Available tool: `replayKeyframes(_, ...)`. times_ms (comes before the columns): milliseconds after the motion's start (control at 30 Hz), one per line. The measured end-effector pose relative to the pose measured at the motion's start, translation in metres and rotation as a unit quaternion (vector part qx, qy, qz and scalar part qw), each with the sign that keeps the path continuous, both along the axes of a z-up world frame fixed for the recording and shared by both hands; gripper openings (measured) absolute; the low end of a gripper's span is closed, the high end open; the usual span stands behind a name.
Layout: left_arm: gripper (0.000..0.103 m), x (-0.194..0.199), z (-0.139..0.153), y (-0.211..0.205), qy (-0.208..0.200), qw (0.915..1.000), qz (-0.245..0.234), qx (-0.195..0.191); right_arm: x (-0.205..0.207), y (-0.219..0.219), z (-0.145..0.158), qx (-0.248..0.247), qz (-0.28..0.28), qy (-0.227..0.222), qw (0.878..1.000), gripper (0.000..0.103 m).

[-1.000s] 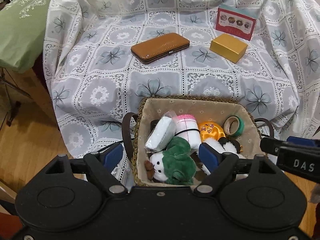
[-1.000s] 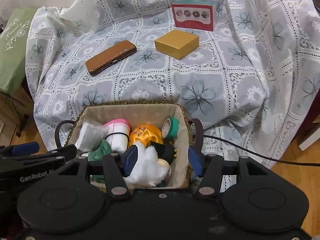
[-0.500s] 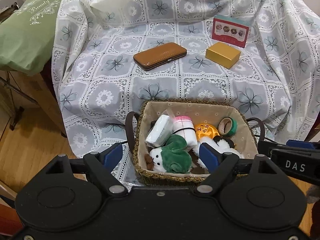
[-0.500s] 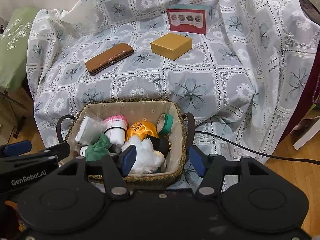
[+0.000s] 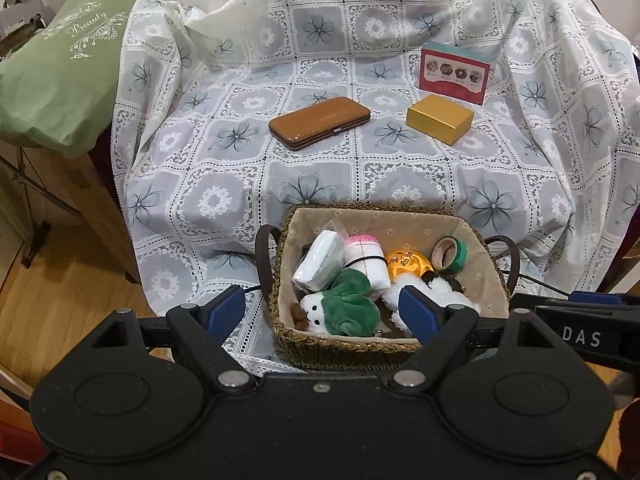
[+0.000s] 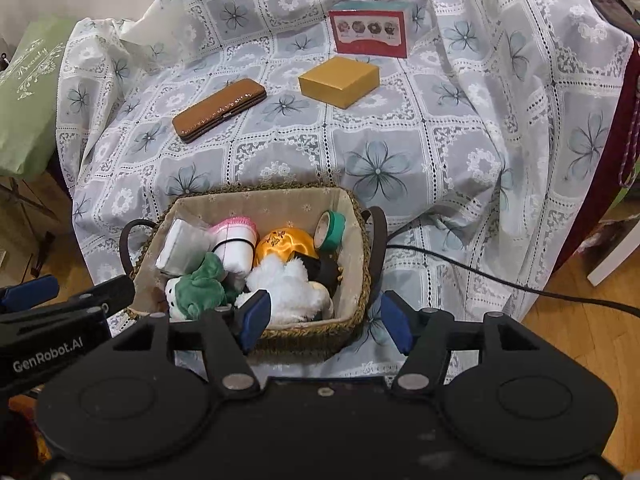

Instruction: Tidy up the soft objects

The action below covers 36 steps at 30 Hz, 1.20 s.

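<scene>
A woven basket [image 5: 384, 346] with dark loop handles sits at the near edge of a surface draped in a lace floral cloth [image 5: 224, 184]. Packed inside it are a green-and-white plush toy [image 5: 340, 310] at the near left, a white fluffy toy [image 6: 290, 290] at the near right, a wrapped white packet [image 5: 320, 260] at the far left, a rolled white cloth with a pink top [image 5: 368, 258] beside it, a shiny orange pouch [image 6: 284, 244] in the middle and a roll of green tape [image 6: 332, 230] leaning against the right wall.

The left tool [image 5: 324, 308] hangs over the basket's near left side with its blue pads well apart and nothing clamped. The right tool [image 6: 324, 318] hangs over the basket's near right corner; its jaws are opening, and they straddle the basket's rim without pressing on it.

Farther back on the cloth lie a brown case [image 5: 320, 122] on the left and a gold box [image 5: 440, 118] on the right, with a red-and-teal box [image 5: 456, 74] standing just behind the gold one. A green bag [image 5: 60, 80] lies off to the far left.
</scene>
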<state>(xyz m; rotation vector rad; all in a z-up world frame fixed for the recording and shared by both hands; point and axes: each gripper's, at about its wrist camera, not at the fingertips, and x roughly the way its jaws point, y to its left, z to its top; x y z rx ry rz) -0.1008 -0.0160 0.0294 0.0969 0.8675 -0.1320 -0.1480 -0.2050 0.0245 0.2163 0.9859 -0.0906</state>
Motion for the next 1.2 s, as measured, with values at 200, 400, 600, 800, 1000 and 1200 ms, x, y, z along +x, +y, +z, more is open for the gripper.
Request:
replayKeyframes(200, 0.081, 0.001, 0.002, 0.003, 0.001, 0.9999, 0.013, 0.006, 0.0, -0.007, 0.002, -0.005, -0.022, 0.003, 1.0, 0.061)
replayKeyframes(400, 0.081, 0.004, 0.003, 0.008, 0.007, 0.9995, 0.027, 0.013, 0.001, -0.005, 0.008, -0.02, -0.023, 0.0, 1.0, 0.063)
replayKeyframes(600, 0.081, 0.01, -0.001, 0.018, 0.028, 0.9988, 0.041, 0.003, 0.002, 0.002, 0.017, -0.043, -0.016, -0.007, 0.999, 0.064)
replayKeyframes(800, 0.081, 0.009, -0.001, 0.023, 0.028, 0.9984, 0.047, 0.009, 0.004, 0.005, 0.02, -0.057, -0.013, -0.007, 0.998, 0.065)
replayKeyframes(1000, 0.081, 0.01, -0.002, 0.023, 0.031, 0.9983, 0.046, 0.014, 0.005, 0.003, 0.019, -0.056, -0.012, -0.005, 0.998, 0.065)
replayKeyframes(1200, 0.081, 0.01, -0.002, 0.023, 0.03, 0.9983, 0.046, 0.017, 0.005, 0.003, 0.018, -0.054, -0.013, -0.004, 0.998, 0.065)
